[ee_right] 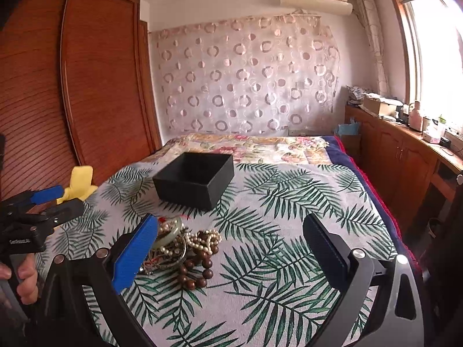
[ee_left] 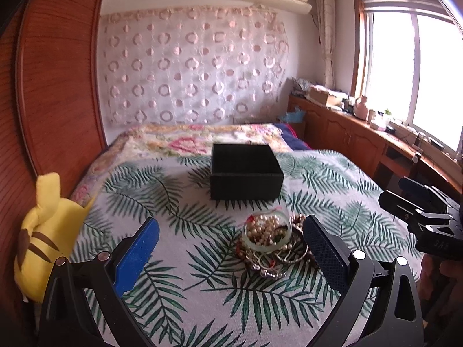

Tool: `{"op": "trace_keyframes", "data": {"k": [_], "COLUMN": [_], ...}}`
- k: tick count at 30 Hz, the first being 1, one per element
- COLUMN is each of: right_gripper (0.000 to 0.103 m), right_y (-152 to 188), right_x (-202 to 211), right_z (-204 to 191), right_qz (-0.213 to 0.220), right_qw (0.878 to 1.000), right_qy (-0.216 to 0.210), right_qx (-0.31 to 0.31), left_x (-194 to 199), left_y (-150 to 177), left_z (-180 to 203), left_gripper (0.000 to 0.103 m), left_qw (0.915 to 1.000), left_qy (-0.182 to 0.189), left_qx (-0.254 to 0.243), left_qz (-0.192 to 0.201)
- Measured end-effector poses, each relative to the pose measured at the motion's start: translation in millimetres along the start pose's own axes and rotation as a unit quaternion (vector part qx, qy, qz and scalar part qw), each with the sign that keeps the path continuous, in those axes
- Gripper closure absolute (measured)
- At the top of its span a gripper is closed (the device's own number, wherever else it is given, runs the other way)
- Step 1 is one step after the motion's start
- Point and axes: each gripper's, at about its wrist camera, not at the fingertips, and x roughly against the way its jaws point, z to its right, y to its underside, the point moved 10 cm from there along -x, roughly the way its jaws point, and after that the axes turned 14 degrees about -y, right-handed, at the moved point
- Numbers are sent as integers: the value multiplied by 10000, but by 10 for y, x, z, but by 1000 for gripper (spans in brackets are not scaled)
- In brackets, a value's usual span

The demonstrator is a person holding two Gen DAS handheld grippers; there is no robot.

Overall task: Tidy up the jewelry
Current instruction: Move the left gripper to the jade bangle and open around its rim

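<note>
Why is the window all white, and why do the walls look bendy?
Left wrist view: daylight overexposes the window, washing it out; the fisheye lens bends the wardrobe. Right wrist view: the same glare at the window, and the black box looks slightly soft.

Bright window [ee_left: 411,66], wooden wardrobe [ee_right: 95,72], bed [ee_right: 289,196].
</note>
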Motion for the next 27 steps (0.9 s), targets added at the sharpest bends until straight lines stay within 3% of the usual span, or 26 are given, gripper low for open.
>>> {"op": "trace_keyframes", "data": {"k": [9, 18, 27], "right_gripper": [16, 18, 18], "right_y": [222, 458, 608], "right_x": [-183, -314, -404], "right_z": [-26, -118, -200], "right_qz": [-396, -746, -988], "right_qw": [9987, 9950, 9915], "right_qy": [-301, -606, -765], "right_qx": [136, 269, 359], "left_x": [-403, -745, -1087], "left_y": [213, 358, 412], "left_z": [143, 340, 633], "left_gripper": [7, 7, 7], "left_qw": [9981, 9912, 9786], "left_qy": [301, 781, 1258], "left_qx": [-236, -427, -559], "left_qz": [-485, -981, -1527]}}
